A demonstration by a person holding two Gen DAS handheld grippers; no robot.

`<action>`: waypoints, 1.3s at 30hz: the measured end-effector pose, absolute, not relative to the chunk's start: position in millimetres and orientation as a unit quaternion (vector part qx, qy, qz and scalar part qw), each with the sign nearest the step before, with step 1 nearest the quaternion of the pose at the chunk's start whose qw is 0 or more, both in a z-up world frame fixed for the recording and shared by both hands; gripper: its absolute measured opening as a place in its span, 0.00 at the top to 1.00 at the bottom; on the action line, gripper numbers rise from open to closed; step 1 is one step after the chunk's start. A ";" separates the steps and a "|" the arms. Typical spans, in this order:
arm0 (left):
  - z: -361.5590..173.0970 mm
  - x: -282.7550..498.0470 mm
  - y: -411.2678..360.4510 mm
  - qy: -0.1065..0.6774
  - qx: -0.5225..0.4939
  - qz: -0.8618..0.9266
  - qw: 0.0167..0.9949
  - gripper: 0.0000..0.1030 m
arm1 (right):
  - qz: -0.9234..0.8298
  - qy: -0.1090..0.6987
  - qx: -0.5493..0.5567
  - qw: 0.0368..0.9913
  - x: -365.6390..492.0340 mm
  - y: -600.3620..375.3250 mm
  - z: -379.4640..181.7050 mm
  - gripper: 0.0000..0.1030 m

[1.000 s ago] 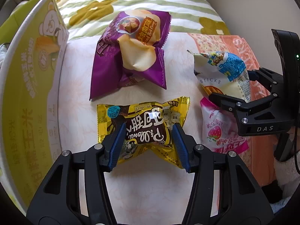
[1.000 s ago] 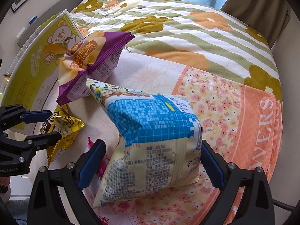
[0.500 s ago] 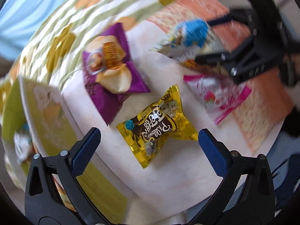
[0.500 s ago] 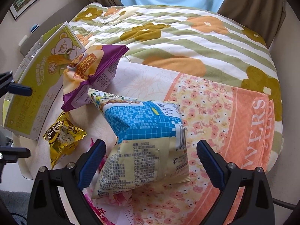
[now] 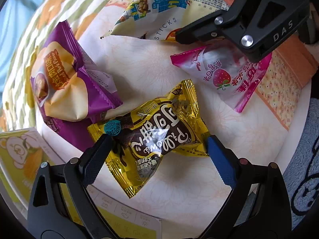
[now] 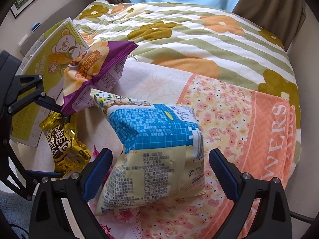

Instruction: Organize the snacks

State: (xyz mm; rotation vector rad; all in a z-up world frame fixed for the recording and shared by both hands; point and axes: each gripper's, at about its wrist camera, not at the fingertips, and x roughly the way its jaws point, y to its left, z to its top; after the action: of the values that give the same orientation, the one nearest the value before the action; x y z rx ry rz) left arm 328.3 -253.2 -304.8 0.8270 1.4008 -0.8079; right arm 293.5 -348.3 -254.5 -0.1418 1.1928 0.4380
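Note:
A yellow-and-brown snack pack (image 5: 155,139) lies on the pale cloth between the fingers of my left gripper (image 5: 157,151), which is open around it, pads near its two ends. It also shows in the right wrist view (image 6: 65,145). A blue-and-cream sticks bag (image 6: 157,155) lies between the fingers of my right gripper (image 6: 159,169), which is open with gaps on both sides; the bag also shows in the left wrist view (image 5: 159,10). A purple pork-flavour bag (image 5: 65,83) lies to the left. A pink strawberry pack (image 5: 225,73) lies partly under the right gripper body.
A yellow-green corn snack box (image 6: 49,65) with a bear lies at the left edge of the surface. An orange flowered cloth (image 6: 249,123) covers the right part. A quilt with green stripes and flowers (image 6: 189,33) lies behind. A blue rug (image 5: 303,175) is on the floor.
My left gripper swung out wide and high, then came back down close around the yellow pack, from a turned angle. My right gripper narrowed around the sticks bag.

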 end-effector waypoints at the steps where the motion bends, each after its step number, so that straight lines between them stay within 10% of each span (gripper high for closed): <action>1: -304.9 329.0 -252.5 0.610 0.356 -0.353 0.614 0.07 | 0.204 0.558 -0.066 0.802 294.0 -347.5 -255.6 0.06; 16: -295.9 345.3 -249.9 0.644 0.415 -0.351 0.538 0.00 | 0.185 0.558 -0.047 0.808 299.8 -355.9 -253.5 0.06; 26: -256.1 387.3 -208.9 0.717 -0.019 -0.142 0.682 0.00 | 0.174 0.554 0.016 0.814 294.2 -365.3 -254.3 0.06; 39: -293.8 355.0 -188.6 0.698 -0.070 -0.030 0.712 0.00 | 0.184 0.551 -0.007 0.814 293.2 -355.3 -256.5 0.06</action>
State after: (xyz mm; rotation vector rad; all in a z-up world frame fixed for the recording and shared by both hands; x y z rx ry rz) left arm 355.0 -188.6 -293.8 -0.1547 1.5473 -0.0669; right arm 293.2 -355.3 -256.5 -0.0154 1.1761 0.3924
